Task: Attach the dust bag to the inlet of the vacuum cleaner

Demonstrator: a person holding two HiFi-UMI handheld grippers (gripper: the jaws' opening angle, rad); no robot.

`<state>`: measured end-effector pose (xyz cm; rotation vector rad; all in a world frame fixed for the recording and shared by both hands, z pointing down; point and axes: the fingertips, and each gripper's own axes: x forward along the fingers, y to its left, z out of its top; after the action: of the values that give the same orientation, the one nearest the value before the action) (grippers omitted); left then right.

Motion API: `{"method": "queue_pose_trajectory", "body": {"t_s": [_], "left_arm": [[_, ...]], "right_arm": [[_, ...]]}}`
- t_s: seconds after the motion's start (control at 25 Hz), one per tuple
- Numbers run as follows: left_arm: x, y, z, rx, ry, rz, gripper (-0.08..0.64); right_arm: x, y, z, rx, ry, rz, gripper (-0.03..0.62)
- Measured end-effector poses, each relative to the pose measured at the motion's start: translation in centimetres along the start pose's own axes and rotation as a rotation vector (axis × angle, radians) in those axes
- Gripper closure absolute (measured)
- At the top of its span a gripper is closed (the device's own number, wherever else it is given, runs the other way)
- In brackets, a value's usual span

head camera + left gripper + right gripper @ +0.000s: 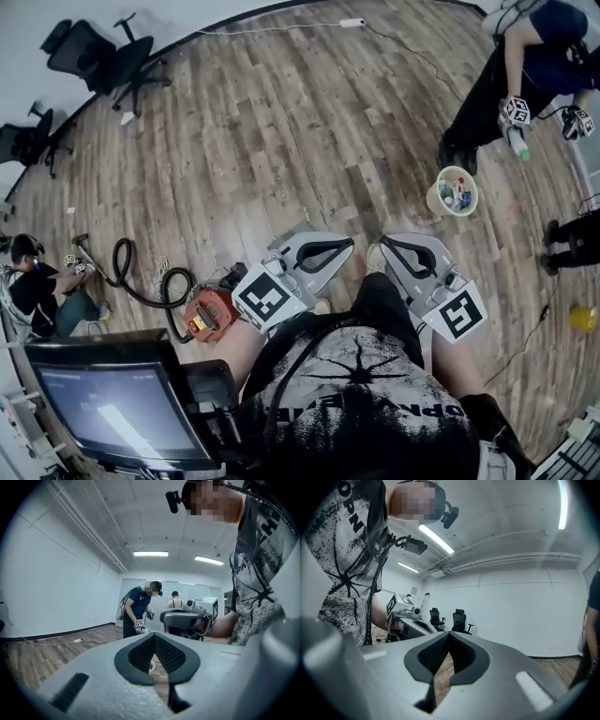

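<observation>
Left gripper [349, 246], right gripper [384, 244] — jaws together, empty; vacuum cleaner [208, 316], apparently, nearby.

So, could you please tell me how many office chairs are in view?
2 office chairs: one at the head view's top left, the other below it near the left edge; more may be hidden.

Red vacuum cleaner [208, 317] partly hidden behind marker cube [267, 298] of left claw [345, 247], bucket [435, 199] contents too small to tell, standing person [525, 66] cut by top edge
</observation>
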<state>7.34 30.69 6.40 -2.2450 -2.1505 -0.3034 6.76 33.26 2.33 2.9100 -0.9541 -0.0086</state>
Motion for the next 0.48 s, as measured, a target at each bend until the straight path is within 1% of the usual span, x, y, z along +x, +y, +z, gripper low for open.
{"method": "queue_pose_trajectory", "body": {"t_s": [0.12, 0.24, 0.32, 0.48], "left_arm": [[1.6, 2.4, 0.3, -0.033, 0.001, 0.06, 0.557], [3.7, 5.0, 1.2, -0.06, -0.011, 0.13, 0.557], [5.8, 6.6, 1.8, -0.076, -0.021, 0.162, 0.557], [10.5, 9.7, 1.7, -0.079, -0.017, 0.227, 0.557]], "right_arm": [[1.3, -2.8, -0.2, -0.001, -0.008, 0.053, 0.586], [2.8, -5.9, -0.1, -0.003, -0.03, 0.132, 0.586], [3.0, -8.2, -0.4, 0.002, -0.039, 0.177, 0.586], [2.6, -13.6, -1.9, 0.014, -0.049, 0.243, 0.586]]}}
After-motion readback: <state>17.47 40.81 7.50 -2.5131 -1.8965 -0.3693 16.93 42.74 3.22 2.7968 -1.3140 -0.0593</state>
